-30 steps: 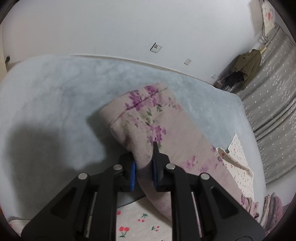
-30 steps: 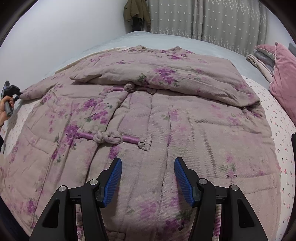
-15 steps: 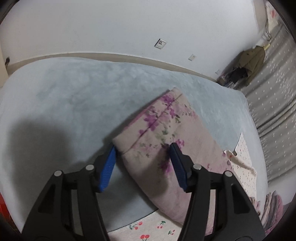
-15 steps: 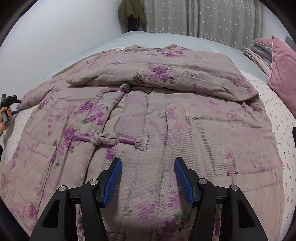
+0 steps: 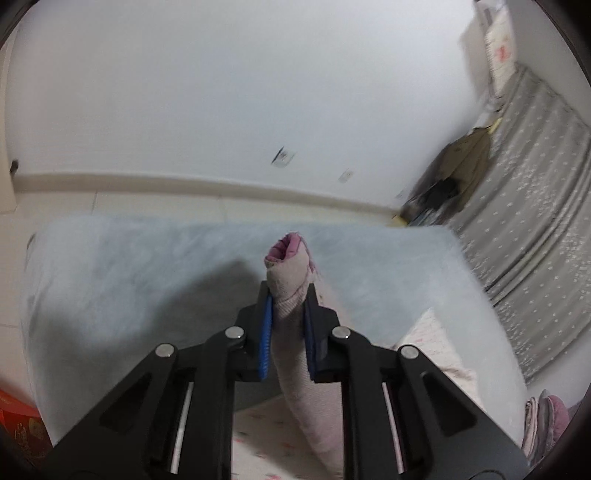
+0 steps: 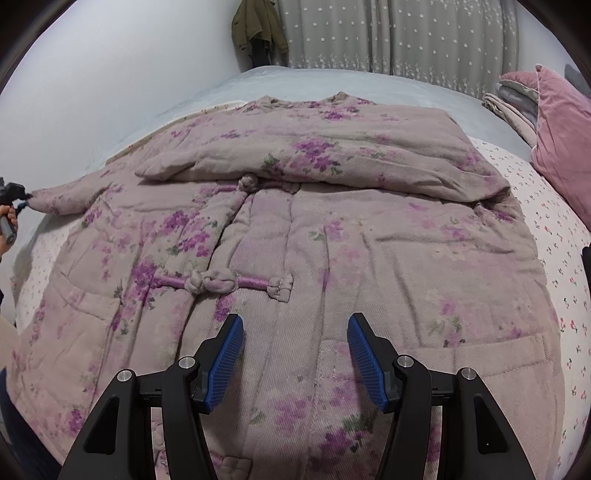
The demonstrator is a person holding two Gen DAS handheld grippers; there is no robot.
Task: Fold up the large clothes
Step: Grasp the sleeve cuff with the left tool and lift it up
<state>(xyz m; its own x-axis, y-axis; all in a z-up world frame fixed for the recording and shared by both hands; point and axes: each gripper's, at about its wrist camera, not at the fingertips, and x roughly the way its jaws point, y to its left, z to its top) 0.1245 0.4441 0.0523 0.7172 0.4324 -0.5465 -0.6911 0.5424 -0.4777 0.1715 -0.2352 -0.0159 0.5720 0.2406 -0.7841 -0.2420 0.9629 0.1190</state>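
A large padded floral jacket (image 6: 295, 229) in dusty pink lies front up across the bed, with knot buttons down the middle. One sleeve (image 6: 332, 155) is folded across the chest. The other sleeve (image 6: 55, 201) stretches out to the left. My left gripper (image 5: 288, 317) is shut on that sleeve's cuff (image 5: 290, 280) and holds it raised above the bed; the left gripper also shows small at the left edge of the right wrist view (image 6: 11, 199). My right gripper (image 6: 295, 354) is open and empty, just above the jacket's lower front.
The bed has a light blue blanket (image 5: 129, 266) and a cherry-print sheet (image 6: 554, 229). Pink pillows and folded bedding (image 6: 546, 110) sit at the far right. A white wall (image 5: 221, 92), grey curtains (image 6: 406, 33) and a hanging olive coat (image 6: 258, 26) lie beyond.
My left gripper opened over the sleeve's end, then closed on the cuff and lifted it off the blanket. The right gripper has stayed open, nearly still over the jacket.
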